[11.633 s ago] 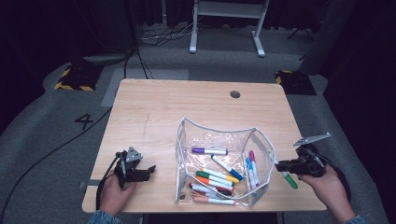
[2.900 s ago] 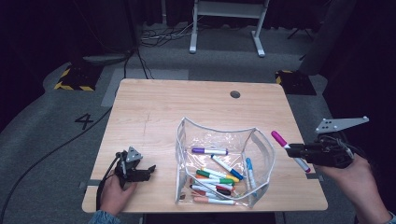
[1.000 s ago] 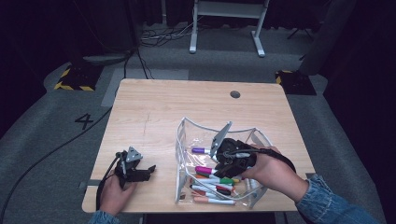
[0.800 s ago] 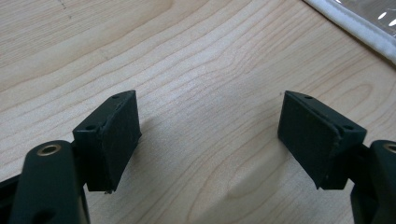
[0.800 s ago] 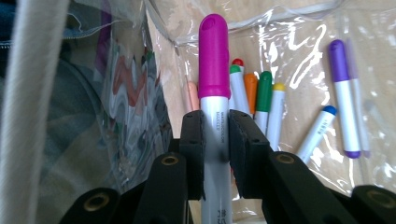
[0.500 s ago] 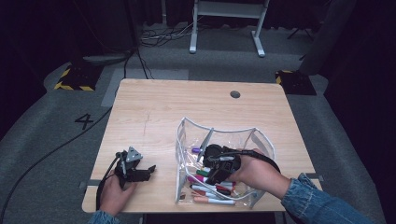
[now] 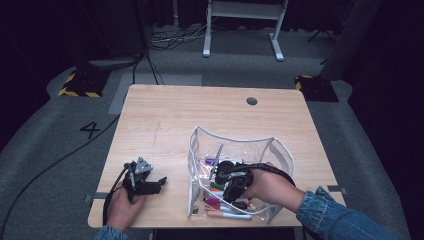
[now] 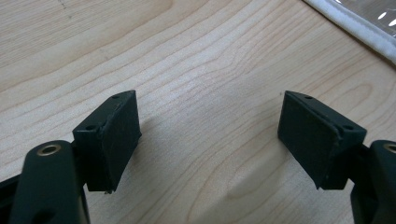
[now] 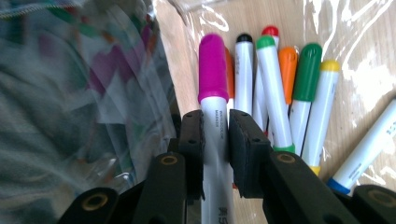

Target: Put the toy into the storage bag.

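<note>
A clear plastic pouch [image 7: 280,150] lies open on the wooden table, holding several coloured markers [image 7: 222,202]. My right gripper [image 7: 227,190] reaches down inside the pouch. In the right gripper view its jaws are shut on a white marker with a magenta cap [image 9: 213,88], which hangs just over the other markers [image 9: 280,93] with green, orange, yellow, black and red caps. My left gripper [image 7: 159,182] rests on the table left of the pouch. Its jaws stand open over bare wood [image 8: 210,135], with nothing between them.
The pouch's white-trimmed edge [image 8: 359,32] lies just ahead of the left gripper. A round cable hole [image 7: 251,101] sits near the table's far edge. The far half of the table [image 7: 200,115] is bare wood. Dark floor and cables surround the table.
My right gripper has moved left and down, deeper into the pouch, carrying the magenta-capped marker. The left gripper has stayed in place.
</note>
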`<state>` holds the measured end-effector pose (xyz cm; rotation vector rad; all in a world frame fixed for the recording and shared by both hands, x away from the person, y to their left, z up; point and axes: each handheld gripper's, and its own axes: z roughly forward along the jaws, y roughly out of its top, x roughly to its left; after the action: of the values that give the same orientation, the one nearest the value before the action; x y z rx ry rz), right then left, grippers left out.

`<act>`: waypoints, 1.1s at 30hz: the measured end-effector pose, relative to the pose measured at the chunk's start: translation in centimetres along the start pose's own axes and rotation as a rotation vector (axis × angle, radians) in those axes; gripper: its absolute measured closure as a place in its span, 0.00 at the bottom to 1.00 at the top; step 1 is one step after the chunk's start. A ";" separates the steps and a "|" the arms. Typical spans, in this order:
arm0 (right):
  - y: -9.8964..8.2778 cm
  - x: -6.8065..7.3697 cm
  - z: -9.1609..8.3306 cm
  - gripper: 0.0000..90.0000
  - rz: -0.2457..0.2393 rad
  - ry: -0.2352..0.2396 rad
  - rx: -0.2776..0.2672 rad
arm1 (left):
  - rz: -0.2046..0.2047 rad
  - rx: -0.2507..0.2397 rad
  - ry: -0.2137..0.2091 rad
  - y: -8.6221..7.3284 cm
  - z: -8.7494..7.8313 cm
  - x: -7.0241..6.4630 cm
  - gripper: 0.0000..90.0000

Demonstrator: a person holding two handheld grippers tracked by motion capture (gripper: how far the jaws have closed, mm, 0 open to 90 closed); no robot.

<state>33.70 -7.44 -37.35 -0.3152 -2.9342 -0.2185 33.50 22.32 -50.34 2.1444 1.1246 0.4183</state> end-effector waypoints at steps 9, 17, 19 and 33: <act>-0.1 -0.4 0.3 0.62 0.038 -0.031 -0.012 | 0.000 0.000 0.000 0.0 0.0 0.0 0.24; -0.8 -0.1 -2.9 0.51 0.085 -0.098 -0.176 | -0.001 0.000 0.000 0.0 0.0 0.0 0.24; -1.2 0.0 -4.0 0.51 0.117 -0.095 -0.232 | 0.000 0.000 0.000 0.0 0.0 0.0 0.24; -9.3 0.1 -11.1 0.35 0.233 -0.213 -0.567 | -0.001 0.004 0.000 0.0 0.0 0.0 0.24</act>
<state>33.35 -18.18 -27.71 -0.7942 -2.9393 -1.0413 33.47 22.34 -50.32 2.1469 1.1267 0.4158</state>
